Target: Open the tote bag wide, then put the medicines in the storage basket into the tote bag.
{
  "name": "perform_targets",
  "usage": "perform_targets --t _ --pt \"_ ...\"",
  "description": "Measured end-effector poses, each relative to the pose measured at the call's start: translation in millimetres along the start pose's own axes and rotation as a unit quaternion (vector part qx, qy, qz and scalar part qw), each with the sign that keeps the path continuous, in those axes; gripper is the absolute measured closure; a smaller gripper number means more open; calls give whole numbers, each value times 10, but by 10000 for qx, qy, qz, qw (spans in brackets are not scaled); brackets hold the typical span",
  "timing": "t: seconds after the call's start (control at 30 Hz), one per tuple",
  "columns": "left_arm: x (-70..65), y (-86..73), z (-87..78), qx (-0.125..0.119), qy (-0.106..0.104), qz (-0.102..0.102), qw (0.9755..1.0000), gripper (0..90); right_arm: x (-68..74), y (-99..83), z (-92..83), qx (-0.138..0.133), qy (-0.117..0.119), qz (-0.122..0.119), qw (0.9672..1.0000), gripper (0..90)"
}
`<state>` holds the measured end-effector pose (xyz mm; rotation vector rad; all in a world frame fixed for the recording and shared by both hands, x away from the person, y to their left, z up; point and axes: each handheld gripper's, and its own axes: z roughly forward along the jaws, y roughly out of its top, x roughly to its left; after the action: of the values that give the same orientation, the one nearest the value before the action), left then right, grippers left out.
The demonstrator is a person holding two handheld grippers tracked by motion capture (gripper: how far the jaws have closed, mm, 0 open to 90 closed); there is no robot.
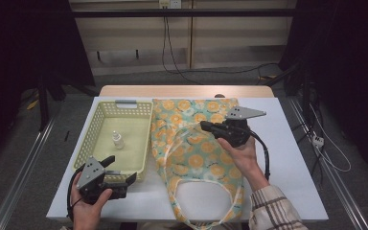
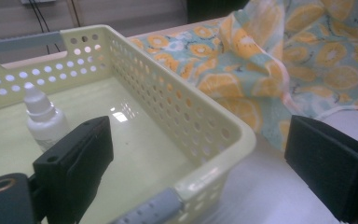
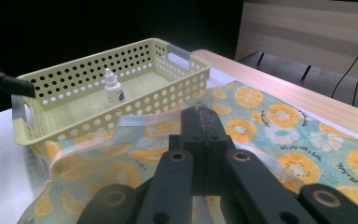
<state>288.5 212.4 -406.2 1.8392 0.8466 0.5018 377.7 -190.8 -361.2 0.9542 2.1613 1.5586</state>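
Pinching the bag's handle (image 1: pixel 184 132), the right gripper (image 1: pixel 206 126) could slip off; the left gripper (image 1: pixel 124 173) gapes wide beside the basket (image 1: pixel 93 132).

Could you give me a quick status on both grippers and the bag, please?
Left gripper open, at basket near corner. Right gripper shut over the orange-print bag, a grip on its handle unclear. Dropper bottle upright in basket.

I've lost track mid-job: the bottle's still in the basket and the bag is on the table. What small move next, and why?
Probably ease the open left gripper forward over the basket rim toward the bottle. It hovers at the near corner, jaws wide apart and holding nothing, while the bottle stands upright alone inside. The right gripper looks shut on the bag edge, lifting it a little, so that hand is busy.
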Motion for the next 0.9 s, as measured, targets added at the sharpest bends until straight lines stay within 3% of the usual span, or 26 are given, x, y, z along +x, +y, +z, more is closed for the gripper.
perform_targets --t 0.4,0.47,0.6,0.67,0.8,0.83,0.87,0.9 --pt "174 230 -32 407 -65 -6 9991 76 -29 -23 66 55 63 57 9999 900" --pt "254 269 -7 563 -30 45 9984 103 -28 -23 72 64 69 52 9999 900" --pt "345 276 44 633 26 34 9980 108 -36 -32 96 85 78 64 9999 900" --pt "433 280 115 749 -49 -96 9971 130 -35 -43 113 124 105 64 9998 900" --pt "498 311 204 964 70 9 9953 128 4 -39 107 114 119 23 9999 900" --pt "498 311 204 964 70 9 9953 120 9 -35 103 104 115 20 9999 900" --pt "512 339 250 1184 -16 75 9929 112 15 -31 99 83 114 26 9999 900" --pt "519 353 266 1177 -42 70 9930 112 18 -30 97 81 111 21 9999 900"
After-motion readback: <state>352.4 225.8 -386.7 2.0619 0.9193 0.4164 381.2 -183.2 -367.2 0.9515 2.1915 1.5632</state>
